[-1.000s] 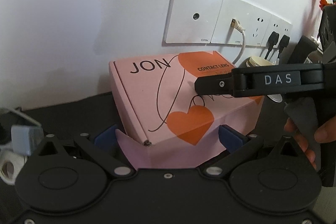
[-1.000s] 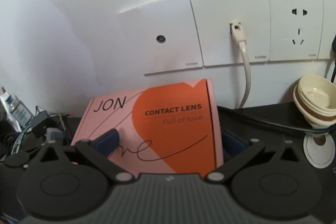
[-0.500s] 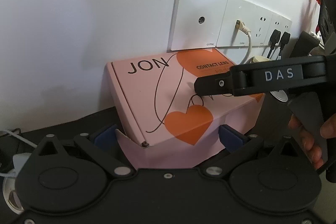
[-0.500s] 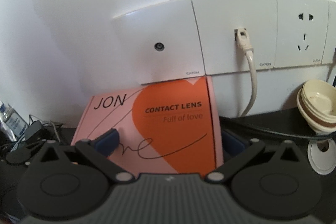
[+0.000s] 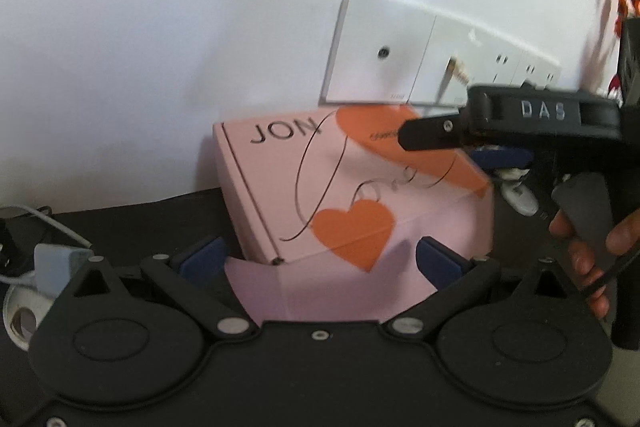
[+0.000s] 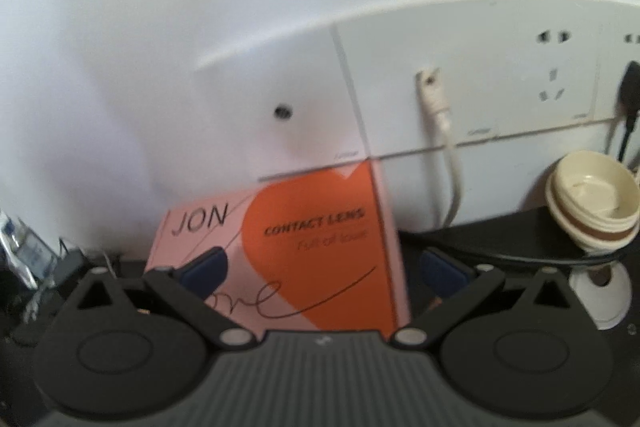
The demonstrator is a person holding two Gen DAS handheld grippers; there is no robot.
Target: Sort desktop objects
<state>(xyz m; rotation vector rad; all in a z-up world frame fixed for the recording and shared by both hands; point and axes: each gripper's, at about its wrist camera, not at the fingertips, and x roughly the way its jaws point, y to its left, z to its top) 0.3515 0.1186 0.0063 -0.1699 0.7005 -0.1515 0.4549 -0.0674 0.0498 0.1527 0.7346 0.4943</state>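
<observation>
A pink carton with orange hearts, printed JON and CONTACT LENS (image 5: 340, 195), hangs tilted over the black desk (image 5: 140, 223), its far edge near the white wall. My left gripper (image 5: 318, 257) is shut on its near lower end, a blue pad on either side. My right gripper (image 6: 324, 271) is shut on the carton (image 6: 320, 267) at its right edge, one pad on the printed face and the other beside the right rim. The left wrist view shows that gripper's black DAS-marked body (image 5: 540, 115) over the carton, held by a hand (image 5: 580, 247).
A row of white wall sockets (image 6: 480, 75) sits just behind the carton, with a white cable (image 6: 444, 131) and a black plug (image 6: 630, 87) in it. Stacked paper cups (image 6: 592, 203), a black cord (image 6: 500, 251) and a white desk grommet (image 6: 600, 291) lie right. A charger (image 5: 60, 259) lies left.
Both grippers have carried the carton closer to the wall; the sockets loom larger and have slid rightward in both views. The carton stays fixed between the pads. The current frames are motion-blurred.
</observation>
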